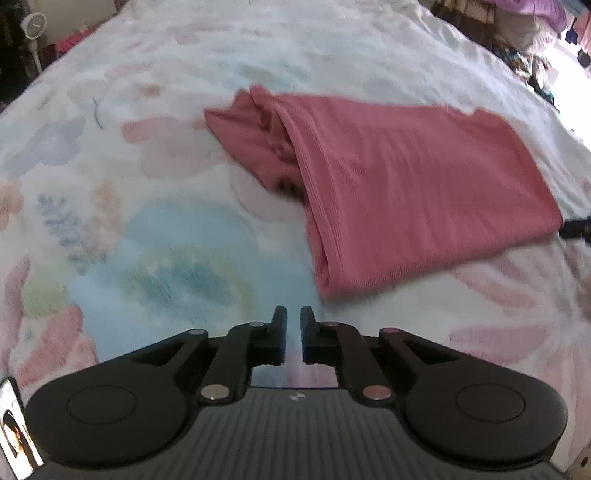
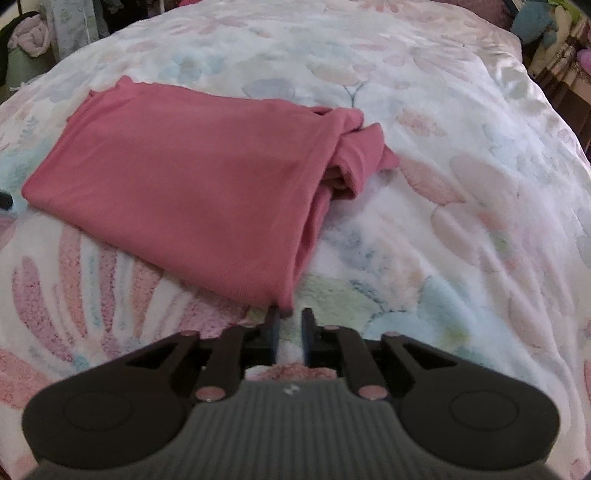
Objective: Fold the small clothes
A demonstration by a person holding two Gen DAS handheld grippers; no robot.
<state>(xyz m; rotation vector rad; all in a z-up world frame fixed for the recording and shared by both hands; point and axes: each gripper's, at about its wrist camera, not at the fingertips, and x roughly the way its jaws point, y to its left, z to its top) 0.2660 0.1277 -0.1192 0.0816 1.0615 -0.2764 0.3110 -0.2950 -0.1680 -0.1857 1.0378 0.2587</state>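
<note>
A pink ribbed garment (image 1: pixel 413 184) lies folded into a rough rectangle on the floral bedspread (image 1: pixel 147 240), with its sleeves bunched at one end (image 1: pixel 258 136). My left gripper (image 1: pixel 293 314) hovers just off the garment's near corner, its jaws a narrow slit apart with nothing between them. In the right wrist view the same garment (image 2: pixel 177 192) lies ahead and to the left. My right gripper (image 2: pixel 290 315) is open, and the garment's near corner (image 2: pixel 284 310) rests at its left fingertip without being pinched. The sleeves lie crumpled at the far right end (image 2: pixel 351 147).
The bedspread (image 2: pixel 461 221) stretches on all sides of the garment. Piles of clothes and clutter (image 1: pixel 535 33) sit past the bed's far right edge, and a white fan (image 1: pixel 33 26) stands at the far left. A dark tip of the other gripper (image 1: pixel 576 229) shows at the garment's right edge.
</note>
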